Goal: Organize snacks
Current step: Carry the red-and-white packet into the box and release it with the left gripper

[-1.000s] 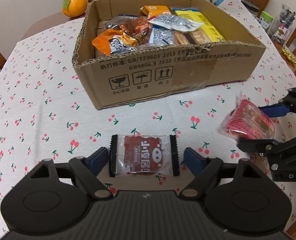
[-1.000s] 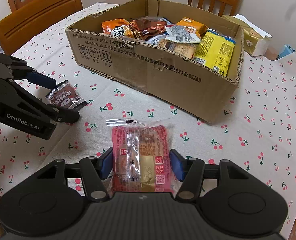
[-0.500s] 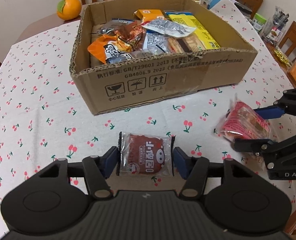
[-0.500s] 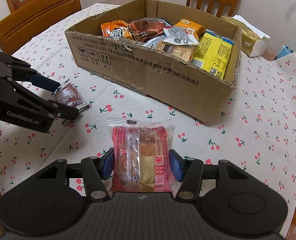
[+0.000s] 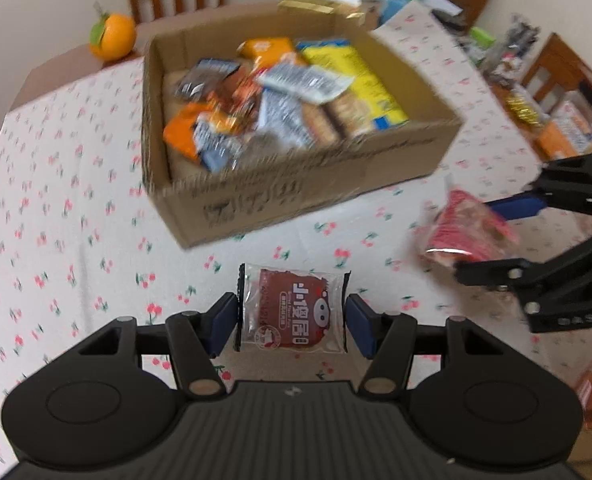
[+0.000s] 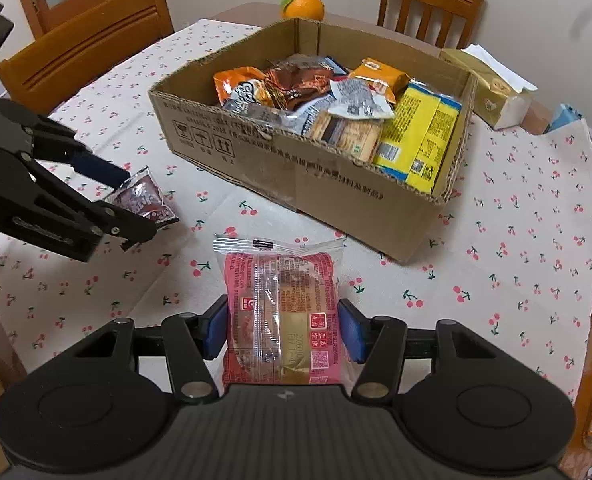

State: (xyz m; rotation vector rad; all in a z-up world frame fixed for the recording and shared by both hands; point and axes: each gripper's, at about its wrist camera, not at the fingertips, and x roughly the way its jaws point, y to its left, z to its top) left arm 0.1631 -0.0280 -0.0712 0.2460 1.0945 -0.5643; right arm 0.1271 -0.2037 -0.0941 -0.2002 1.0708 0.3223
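A cardboard box [image 5: 319, 196] [image 6: 335, 184] full of snack packets stands on the cherry-print tablecloth. My left gripper [image 5: 292, 320] is shut on a brown snack packet [image 5: 294, 312], held above the cloth in front of the box; the packet also shows in the right wrist view [image 6: 146, 200]. My right gripper [image 6: 282, 332] is shut on a red wrapped cake [image 6: 282, 312], held above the cloth near the box's right front corner; the cake also shows in the left wrist view [image 5: 467, 228].
An orange [image 6: 302, 5] sits behind the box. A tissue box [image 6: 491, 92] and other packets [image 5: 551, 120] lie at the table's right side. Wooden chairs [image 6: 84, 44] ring the table.
Both grippers have lifted with their packets and moved toward the box. The left gripper closed tighter on the brown packet.
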